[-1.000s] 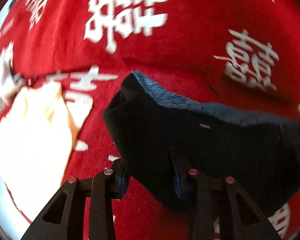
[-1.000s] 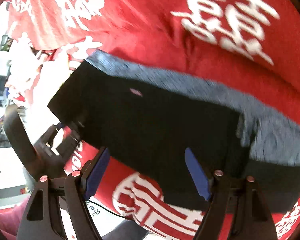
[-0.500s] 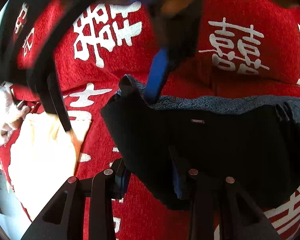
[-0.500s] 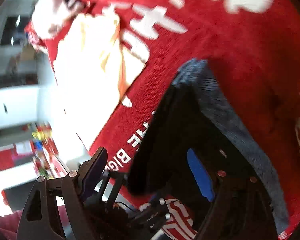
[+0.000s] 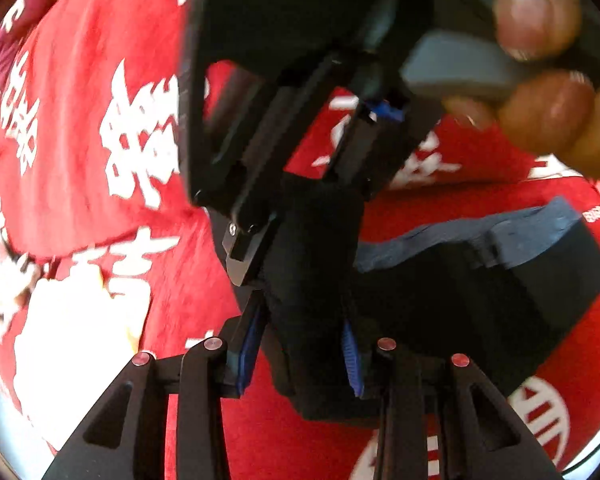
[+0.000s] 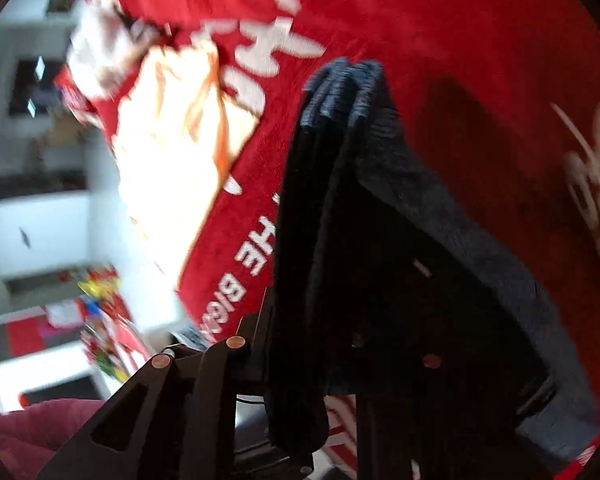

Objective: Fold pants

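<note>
Pants [image 5: 480,292] of dark navy-black cloth with a lighter blue waistband lie partly on the red plush blanket with big white characters [image 5: 72,152], one bunched end lifted off it between my two claws. My left gripper [image 5: 300,354] is clamped on that thick wad of dark fabric, blue pads pressing from both sides. My right gripper [image 6: 312,376] is closing on the same stack of edges; in its own view the layers stand up as a dark wedge that hides the pads, so whether they bite yet I cannot tell, though the cloth sits plainly between the jaws. From the left view the right claw hangs just above mine, the person's hand [image 5: 540,80] wrapped round its handle.

To do this fold well, I judge I should wait for the right jaws to seat on all layers, not just the outer one, then separate the grips along the edge so the cloth hangs taut. A pale cream cloth [image 6: 180,152] lies nearby on the blanket; I should keep the pants clear of it.
</note>
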The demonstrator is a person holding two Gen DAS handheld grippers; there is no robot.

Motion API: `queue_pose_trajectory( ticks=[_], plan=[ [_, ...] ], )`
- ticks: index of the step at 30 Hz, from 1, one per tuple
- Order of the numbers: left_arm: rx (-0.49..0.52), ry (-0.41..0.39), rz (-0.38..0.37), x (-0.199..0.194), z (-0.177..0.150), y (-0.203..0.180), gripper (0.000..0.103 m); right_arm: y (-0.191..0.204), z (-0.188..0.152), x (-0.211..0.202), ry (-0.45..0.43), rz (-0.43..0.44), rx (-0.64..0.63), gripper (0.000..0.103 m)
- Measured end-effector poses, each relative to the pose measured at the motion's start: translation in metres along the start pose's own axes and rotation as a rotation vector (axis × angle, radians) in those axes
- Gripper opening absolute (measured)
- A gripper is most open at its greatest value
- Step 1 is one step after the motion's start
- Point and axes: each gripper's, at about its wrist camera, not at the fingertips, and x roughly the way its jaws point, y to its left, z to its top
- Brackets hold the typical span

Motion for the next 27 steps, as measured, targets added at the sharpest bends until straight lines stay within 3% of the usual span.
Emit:
queue_pose_trajectory(
  ticks=[6,12,15,21,27],
  plan=[
    [0.107,-0.077,-0.085,-0.039,0.033,-0.060,0.036,-0.053,-0.076,-0.083,-0.238,0.160,0.115,0.019],
    [0.254,-0.103,-0.195,-0.060,0.053,-0.159,0.036,-0.123,-0.175,-0.148,-0.437,0.210,0.214,0.021],
    [0.334,-0.097,-0.238,-0.063,0.052,-0.211,0.036,-0.166,-0.221,-0.157,-0.507,0.238,0.282,0.022],
    [0.447,-0.034,-0.275,-0.040,0.036,-0.298,0.036,-0.241,-0.287,-0.152,-0.556,0.253,0.406,0.022],
    [0.482,0.053,-0.269,-0.009,0.016,-0.336,0.036,-0.303,-0.313,-0.128,-0.549,0.255,0.497,0.022]
  ],
)
